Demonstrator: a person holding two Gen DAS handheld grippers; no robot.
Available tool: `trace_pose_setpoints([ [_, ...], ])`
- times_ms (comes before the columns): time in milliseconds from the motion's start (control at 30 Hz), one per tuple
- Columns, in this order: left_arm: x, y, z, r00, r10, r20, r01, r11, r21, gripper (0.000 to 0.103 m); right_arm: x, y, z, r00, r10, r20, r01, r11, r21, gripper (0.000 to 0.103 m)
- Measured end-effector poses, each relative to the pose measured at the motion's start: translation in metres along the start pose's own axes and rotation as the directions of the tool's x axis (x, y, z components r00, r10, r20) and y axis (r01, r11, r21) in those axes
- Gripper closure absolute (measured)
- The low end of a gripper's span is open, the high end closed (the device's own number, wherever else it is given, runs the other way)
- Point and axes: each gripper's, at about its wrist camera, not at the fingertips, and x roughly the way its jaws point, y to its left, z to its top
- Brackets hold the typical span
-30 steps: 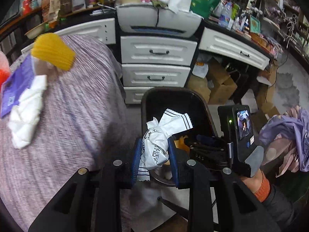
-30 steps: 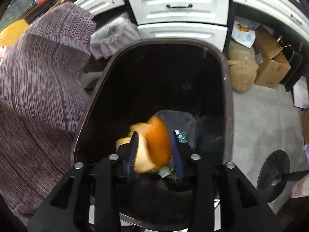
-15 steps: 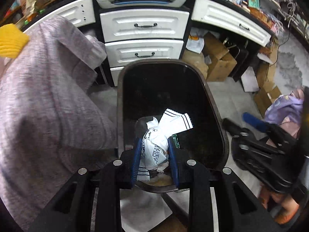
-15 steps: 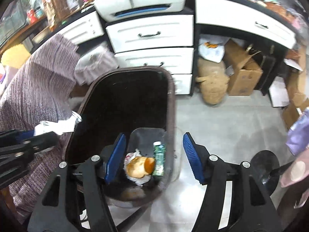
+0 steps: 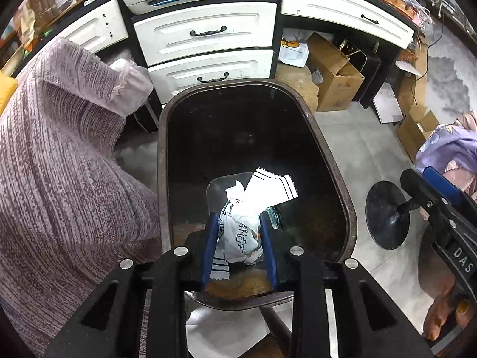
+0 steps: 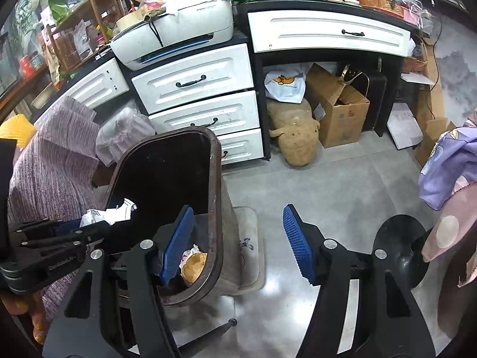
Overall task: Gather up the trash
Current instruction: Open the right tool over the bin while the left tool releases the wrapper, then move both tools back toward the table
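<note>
Left wrist view: my left gripper (image 5: 238, 246) pointed steeply down over bin (image 5: 334, 161), jaws just easing apart, wrapper (image 5: 241, 226) between pads, its long axis running up-away. Bin floor directly beneath wrapper. My right gripper (image 6: 238, 244) wide, empty, off bin's right side.

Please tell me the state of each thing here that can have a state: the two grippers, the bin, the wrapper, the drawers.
left gripper: jaws opening, crumpled white wrapper between them
white wrapper: crumpled, over the bin
right gripper: open, empty, off to the bin's side
trash bin: uncovered, trash at the bottom
orange trash: lying inside the bin
drawers: closed
</note>
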Motion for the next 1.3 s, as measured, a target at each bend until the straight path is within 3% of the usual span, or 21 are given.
trace_pose_setpoints([
  [67, 0.001, -0.001, 0.000, 1.000, -0.003, -0.009, 0.004, 1.000, 0.009, 0.067, -0.001, -0.002, -0.001, 1.000, 0.000, 0.000, 0.000, 1.000, 0.003, 0.040],
  [200, -0.006, -0.001, 0.000, 1.000, 0.003, 0.018, -0.003, 1.000, 0.013, 0.026, -0.003, -0.003, -0.002, 1.000, -0.004, 0.001, 0.004, 1.000, 0.008, 0.037],
  [300, -0.015, -0.002, -0.001, 0.999, 0.018, 0.043, -0.019, 0.999, 0.031, 0.020, -0.006, -0.003, -0.001, 1.000, -0.009, 0.016, 0.009, 1.000, 0.009, 0.028],
  [533, -0.046, 0.001, -0.011, 0.995, 0.032, 0.099, -0.034, 0.999, 0.018, 0.011, -0.016, -0.004, 0.003, 0.999, -0.006, 0.044, 0.006, 1.000, 0.013, 0.017],
  [767, -0.082, 0.018, -0.027, 0.987, 0.039, 0.155, -0.034, 0.999, -0.035, 0.010, -0.024, -0.003, 0.006, 0.998, 0.026, 0.059, -0.028, 0.999, 0.022, 0.014],
  [1067, -0.140, 0.044, -0.046, 0.950, 0.102, 0.296, -0.084, 0.994, -0.073, 0.006, -0.040, 0.019, 0.015, 0.993, 0.070, 0.093, -0.067, 0.997, -0.037, 0.013],
  [1300, -0.173, 0.081, -0.064, 0.923, 0.176, 0.342, -0.134, 0.981, -0.144, 0.006, -0.059, 0.058, 0.023, 0.981, 0.145, 0.128, -0.127, 0.982, -0.143, 0.012],
])
